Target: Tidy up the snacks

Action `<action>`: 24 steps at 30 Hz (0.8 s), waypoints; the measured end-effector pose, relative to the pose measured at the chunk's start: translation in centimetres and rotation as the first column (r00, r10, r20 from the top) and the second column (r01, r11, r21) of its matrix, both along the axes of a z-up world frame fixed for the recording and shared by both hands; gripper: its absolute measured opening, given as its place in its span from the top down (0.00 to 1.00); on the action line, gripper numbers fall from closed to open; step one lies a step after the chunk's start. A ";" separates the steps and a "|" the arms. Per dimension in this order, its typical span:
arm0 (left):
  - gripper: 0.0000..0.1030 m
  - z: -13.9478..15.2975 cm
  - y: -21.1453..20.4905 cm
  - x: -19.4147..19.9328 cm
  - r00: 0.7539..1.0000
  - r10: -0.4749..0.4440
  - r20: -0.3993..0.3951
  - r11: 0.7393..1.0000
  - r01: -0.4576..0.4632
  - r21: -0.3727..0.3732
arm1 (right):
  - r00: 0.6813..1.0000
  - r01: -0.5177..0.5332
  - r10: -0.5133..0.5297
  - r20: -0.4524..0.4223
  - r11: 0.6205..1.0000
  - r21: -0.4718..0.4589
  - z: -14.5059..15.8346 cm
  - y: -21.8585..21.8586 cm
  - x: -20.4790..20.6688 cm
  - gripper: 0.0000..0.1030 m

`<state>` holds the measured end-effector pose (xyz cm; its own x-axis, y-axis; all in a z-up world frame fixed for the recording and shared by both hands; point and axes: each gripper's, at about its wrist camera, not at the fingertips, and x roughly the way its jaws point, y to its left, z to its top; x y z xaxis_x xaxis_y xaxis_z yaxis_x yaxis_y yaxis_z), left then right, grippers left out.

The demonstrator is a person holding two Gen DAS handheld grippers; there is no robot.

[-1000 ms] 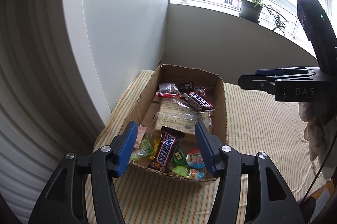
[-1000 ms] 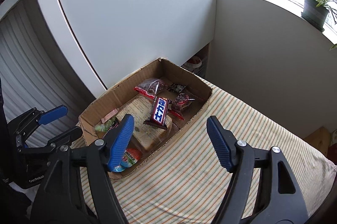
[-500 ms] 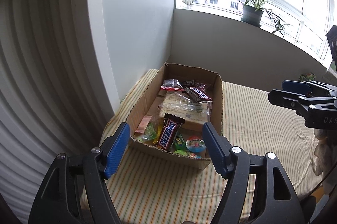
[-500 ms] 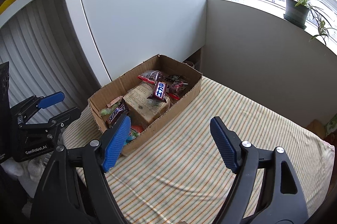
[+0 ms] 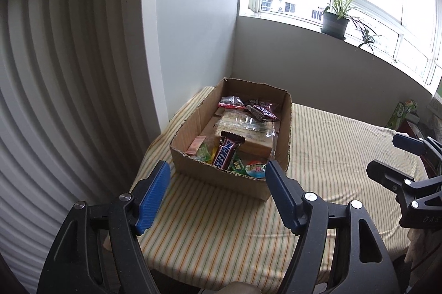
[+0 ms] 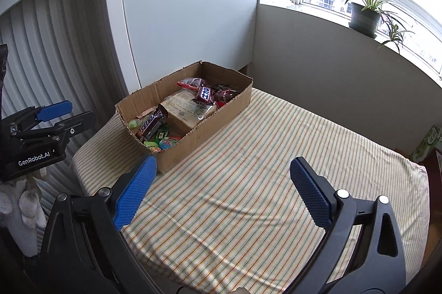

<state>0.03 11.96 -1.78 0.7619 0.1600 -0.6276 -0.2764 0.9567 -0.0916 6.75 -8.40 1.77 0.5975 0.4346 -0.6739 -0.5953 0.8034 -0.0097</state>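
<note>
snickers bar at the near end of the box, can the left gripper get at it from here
Probably yes: the left gripper is open and empty, the snickers bar lies on top of the other snacks, and the box has no lid.

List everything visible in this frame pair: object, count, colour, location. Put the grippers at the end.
cardboard box: 1, brown, on the striped cloth near the white cabinet.
Snickers bar: 1, brown, near end of the box, leaning on the bread pack.
second chocolate bar: 1, dark wrapper with blue lettering, far half of the box.
bread pack: 1, clear wrap, middle of the box.
small sweets: several, green, pink and yellow, near end.
striped cloth: 1, yellow-green stripes, covers the surface.
potted plant: 1, green, on the windowsill.
left gripper: open, empty.
right gripper: open, empty.
</note>
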 end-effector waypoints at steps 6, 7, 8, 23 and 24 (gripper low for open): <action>0.23 0.2 -0.1 -0.5 1.000 0.020 0.006 1.000 -0.020 0.009 | 1.000 0.016 -0.016 0.008 1.000 0.011 0.2 -0.5 -1.0 0.00; 0.23 0.2 -0.1 -0.5 1.000 0.021 0.007 1.000 -0.021 0.010 | 1.000 0.019 -0.019 0.010 1.000 0.008 0.2 -0.5 -1.0 0.00; 0.23 0.3 -0.1 -0.6 1.000 0.022 0.009 1.000 -0.022 0.010 | 1.000 0.020 -0.020 0.011 1.000 0.006 0.2 -0.6 -1.0 0.00; 0.23 0.4 -0.7 -1.0 1.000 0.021 0.006 1.000 -0.021 0.002 | 0.999 0.038 -0.038 0.017 0.999 -0.015 -0.1 -1.2 -1.8 0.00; 0.23 0.4 -0.7 -1.0 1.000 0.021 0.005 1.000 -0.021 0.003 | 0.999 0.038 -0.038 0.020 0.999 -0.018 -0.1 -1.2 -1.9 0.00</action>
<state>-0.98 11.26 -1.35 0.7616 0.1776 -0.6232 -0.2958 0.9510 -0.0904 4.82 -9.59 1.63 0.6265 0.3990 -0.6696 -0.5638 0.8251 -0.0359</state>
